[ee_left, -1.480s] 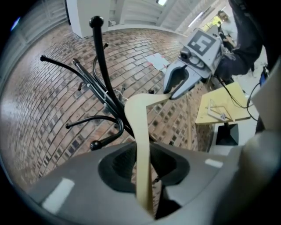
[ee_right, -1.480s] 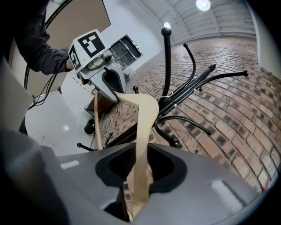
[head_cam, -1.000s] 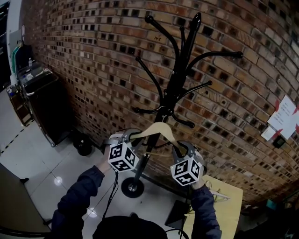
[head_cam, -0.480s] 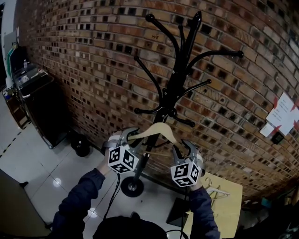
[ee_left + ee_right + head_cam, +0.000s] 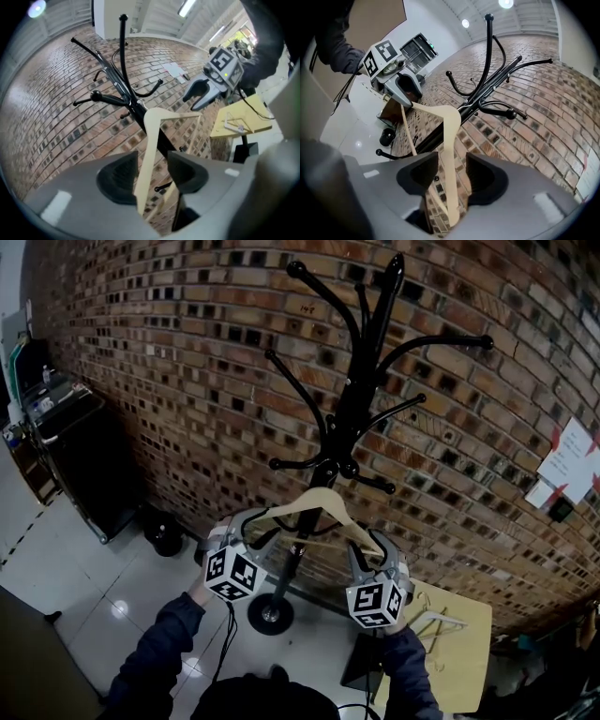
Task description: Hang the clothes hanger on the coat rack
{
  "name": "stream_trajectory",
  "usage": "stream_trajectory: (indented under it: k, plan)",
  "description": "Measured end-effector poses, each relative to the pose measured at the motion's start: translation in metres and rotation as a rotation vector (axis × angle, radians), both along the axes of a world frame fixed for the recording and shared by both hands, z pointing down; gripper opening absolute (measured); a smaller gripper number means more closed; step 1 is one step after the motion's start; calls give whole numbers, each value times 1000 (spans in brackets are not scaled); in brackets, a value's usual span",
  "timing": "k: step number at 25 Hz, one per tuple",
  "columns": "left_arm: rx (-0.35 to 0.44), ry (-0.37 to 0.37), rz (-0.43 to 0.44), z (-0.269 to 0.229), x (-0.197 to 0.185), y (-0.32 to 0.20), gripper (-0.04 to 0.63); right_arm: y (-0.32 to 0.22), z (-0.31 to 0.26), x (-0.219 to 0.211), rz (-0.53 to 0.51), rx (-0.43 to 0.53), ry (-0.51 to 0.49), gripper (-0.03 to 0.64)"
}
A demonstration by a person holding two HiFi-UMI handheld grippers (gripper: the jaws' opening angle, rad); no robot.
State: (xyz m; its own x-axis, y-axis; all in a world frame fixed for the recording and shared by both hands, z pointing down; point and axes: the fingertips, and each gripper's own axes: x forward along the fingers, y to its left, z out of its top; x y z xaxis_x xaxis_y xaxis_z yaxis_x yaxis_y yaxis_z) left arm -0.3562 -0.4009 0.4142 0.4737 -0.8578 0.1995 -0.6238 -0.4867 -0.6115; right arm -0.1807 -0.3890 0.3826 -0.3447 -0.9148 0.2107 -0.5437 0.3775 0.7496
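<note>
A pale wooden clothes hanger (image 5: 319, 504) hangs at the black coat rack (image 5: 361, 381), just below its lower hooks; its own hook is hidden against the pole. My left gripper (image 5: 253, 532) is at the hanger's left end and my right gripper (image 5: 368, 554) at its right end. Both sets of jaws are opening. In the left gripper view the hanger arm (image 5: 149, 154) runs through the gap of the left gripper (image 5: 152, 163), and the pads stand off it. In the right gripper view the other arm (image 5: 451, 140) passes loosely between the jaws of the right gripper (image 5: 452, 165).
A brick wall stands right behind the rack. The rack's round base (image 5: 270, 613) rests on the glossy floor. A small yellow table (image 5: 469, 652) with another hanger on it is at lower right. A black cabinet (image 5: 84, 456) stands left, a dark round object (image 5: 167, 532) beside it.
Both grippers' jaws have spread apart from the hanger's ends. The left gripper has sunk a little toward the lower left. The hanger stays at the rack.
</note>
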Motion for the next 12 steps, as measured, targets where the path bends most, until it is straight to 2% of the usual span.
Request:
stream_trajectory:
  k: [3, 5, 8, 12]
  plan:
    - [4, 71, 1, 0, -1, 27, 209, 28, -6, -6, -26, 18, -54, 179]
    - [-21, 113, 9, 10, 0, 51, 209, 50, -1, -13, -56, -10, -121, 173]
    - [-111, 147, 23, 45, 8, 87, 202, 85, 17, -26, -104, -83, -223, 152]
    - [-216, 264, 4, 80, 12, 130, 143, 129, 53, -36, -115, -176, -224, 141]
